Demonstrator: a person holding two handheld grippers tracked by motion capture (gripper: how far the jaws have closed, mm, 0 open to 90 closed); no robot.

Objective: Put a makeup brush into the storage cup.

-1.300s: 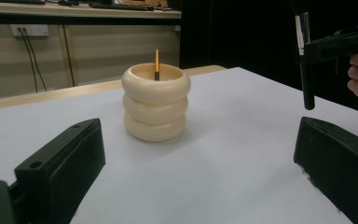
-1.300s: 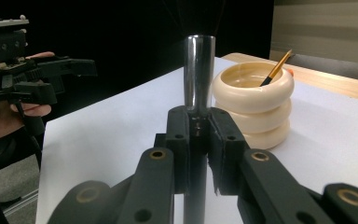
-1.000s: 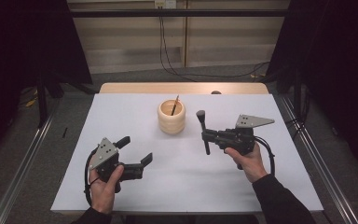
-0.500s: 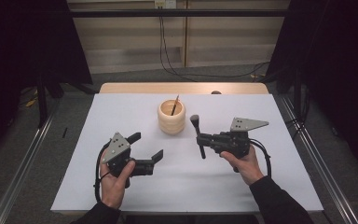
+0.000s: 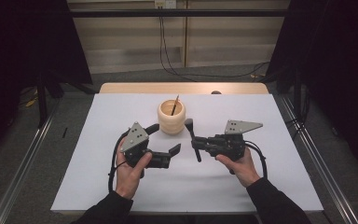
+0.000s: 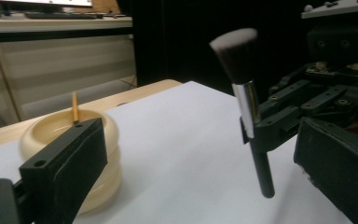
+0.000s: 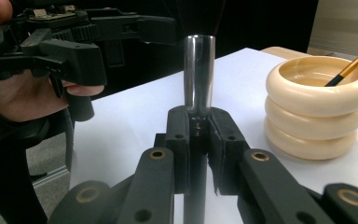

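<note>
The right gripper was clamped on a brush, held upright above the white table, bristles up, handle end hanging clear of the surface. The left gripper, at the brush's nine o'clock, had its jaws apart with nothing between them, pointing toward the brush. A cream holder stood at the brush's eleven o'clock, near it, with a thin stick leaning inside.
</note>
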